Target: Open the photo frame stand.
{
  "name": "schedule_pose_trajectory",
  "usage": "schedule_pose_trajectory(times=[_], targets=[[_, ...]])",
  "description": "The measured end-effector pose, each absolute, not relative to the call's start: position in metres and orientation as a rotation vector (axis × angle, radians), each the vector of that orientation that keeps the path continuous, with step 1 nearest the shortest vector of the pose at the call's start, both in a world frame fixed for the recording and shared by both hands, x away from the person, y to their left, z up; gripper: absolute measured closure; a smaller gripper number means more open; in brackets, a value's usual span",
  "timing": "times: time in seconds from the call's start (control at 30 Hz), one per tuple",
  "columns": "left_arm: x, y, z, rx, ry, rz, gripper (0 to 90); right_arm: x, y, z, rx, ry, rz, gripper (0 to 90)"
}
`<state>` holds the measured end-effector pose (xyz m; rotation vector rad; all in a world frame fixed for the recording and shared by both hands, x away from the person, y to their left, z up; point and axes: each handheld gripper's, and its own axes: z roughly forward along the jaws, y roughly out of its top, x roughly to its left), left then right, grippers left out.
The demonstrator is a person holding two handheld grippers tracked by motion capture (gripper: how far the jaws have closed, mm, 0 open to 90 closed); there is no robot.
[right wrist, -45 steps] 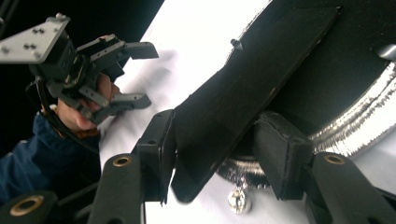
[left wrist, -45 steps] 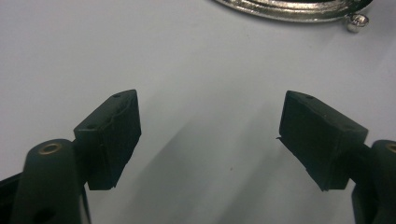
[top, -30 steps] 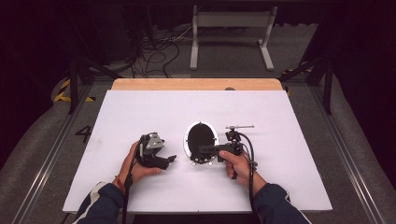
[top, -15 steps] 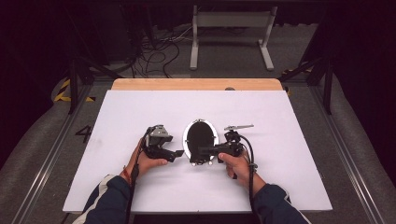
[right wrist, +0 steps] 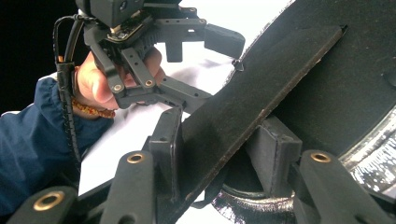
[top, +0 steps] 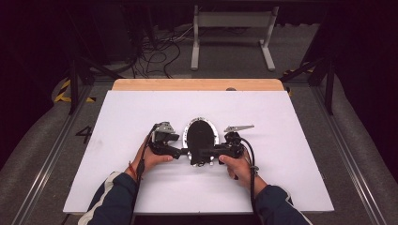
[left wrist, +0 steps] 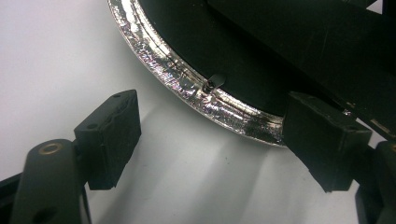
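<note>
While an oval black frame with a silvery rim [top: 202, 136] lies face down at the middle of the white table [top: 117, 117], the right gripper [top: 202, 153] reaches in from the frame's near right side, its jaws clamped on the frame's black fold-out stand [right wrist: 261, 88], pads pressing both faces of the flap. The left gripper [top: 180, 152] sits just beside the frame's near left edge, jaws spread apart and holding nothing; in the left gripper view the shiny rim [left wrist: 187, 84] curves between the two pads [left wrist: 112, 135] without touching them. Both hands rest near the table's front centre. Bare white surface spreads to left, right and beyond the frame, up to the wooden strip [top: 197, 84] along the far edge.
</note>
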<state>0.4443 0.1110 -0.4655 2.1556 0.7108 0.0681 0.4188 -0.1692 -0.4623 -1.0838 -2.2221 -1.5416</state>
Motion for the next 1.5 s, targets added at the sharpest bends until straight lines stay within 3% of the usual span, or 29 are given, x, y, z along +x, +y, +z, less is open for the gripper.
schedule_pose_trajectory(times=[0.3, 0.5, 0.7, 1.2, 1.5], targets=[[0.443, 0.109, -0.464, 2.131, 0.681, 0.030, 22.2, 0.412, -0.165, -0.457, -1.014, -2.320, -1.587, 56.4], [0.442, 0.111, -0.463, 2.115, 0.668, 0.015, 30.0, 0.408, -0.163, -0.454, -0.961, -2.381, -1.609, 56.6], [0.440, 0.112, -0.460, 2.100, 0.651, 0.026, 32.0, 0.405, -0.164, -0.452, -0.921, -2.410, -1.620, 57.2], [0.435, 0.128, -0.451, 1.963, 0.560, -0.025, 49.5, 0.397, -0.167, -0.448, -0.890, -2.456, -1.627, 66.9], [0.426, 0.118, -0.442, 2.016, 0.489, 0.042, 56.5, 0.393, -0.166, -0.447, -0.896, -2.478, -1.627, 69.5]])
